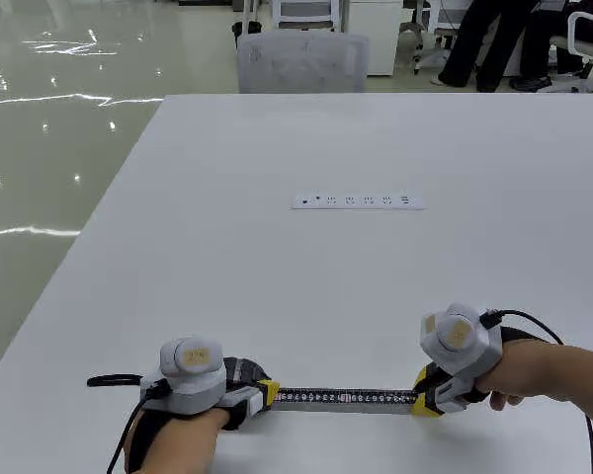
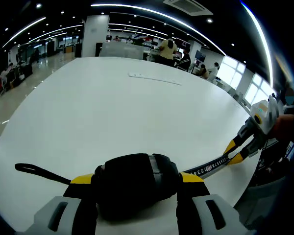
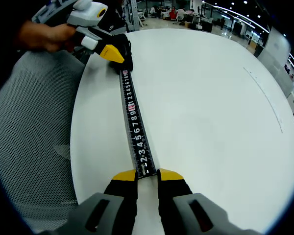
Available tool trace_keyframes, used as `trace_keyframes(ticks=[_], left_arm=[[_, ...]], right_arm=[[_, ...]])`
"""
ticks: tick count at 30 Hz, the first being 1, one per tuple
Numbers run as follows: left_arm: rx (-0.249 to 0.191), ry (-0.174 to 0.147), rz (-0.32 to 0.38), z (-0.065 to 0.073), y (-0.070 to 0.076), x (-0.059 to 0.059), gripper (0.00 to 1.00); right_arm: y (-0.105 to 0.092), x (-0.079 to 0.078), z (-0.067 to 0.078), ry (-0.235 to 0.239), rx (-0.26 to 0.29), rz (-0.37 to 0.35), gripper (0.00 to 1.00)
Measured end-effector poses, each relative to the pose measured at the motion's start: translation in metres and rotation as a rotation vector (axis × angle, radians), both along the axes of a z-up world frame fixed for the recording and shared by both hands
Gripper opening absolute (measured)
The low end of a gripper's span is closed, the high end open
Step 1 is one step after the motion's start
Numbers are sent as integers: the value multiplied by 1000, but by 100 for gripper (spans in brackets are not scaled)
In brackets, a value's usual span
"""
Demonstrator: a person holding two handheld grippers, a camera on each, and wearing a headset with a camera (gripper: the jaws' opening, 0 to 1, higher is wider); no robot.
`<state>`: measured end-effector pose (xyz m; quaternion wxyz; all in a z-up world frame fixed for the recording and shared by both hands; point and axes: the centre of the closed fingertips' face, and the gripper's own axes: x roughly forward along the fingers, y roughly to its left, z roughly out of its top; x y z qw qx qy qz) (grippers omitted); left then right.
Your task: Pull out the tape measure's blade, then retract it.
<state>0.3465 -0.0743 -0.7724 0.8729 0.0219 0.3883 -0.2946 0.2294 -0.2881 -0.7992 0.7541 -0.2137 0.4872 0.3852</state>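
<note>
Seemingly mid-pull, the left gripper (image 1: pixel 262 393) is clamping the case (image 2: pixel 137 183), the right gripper (image 3: pixel 147 175) pinching the blade (image 3: pixel 134 127) well away from it; a guided return is coming next.

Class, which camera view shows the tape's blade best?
The right gripper view: the blade runs lengthwise, numbers readable, its end in the right tool. The head view shows it small; the left gripper view, a short stretch beyond the case.
</note>
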Motion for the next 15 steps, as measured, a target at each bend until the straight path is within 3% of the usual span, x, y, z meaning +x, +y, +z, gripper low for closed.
trace_keyframes(ticks=[15], left_arm=[[-1, -1, 0, 0, 0, 0, 62]], right_arm=[[7, 1, 0, -8, -44, 91, 14]])
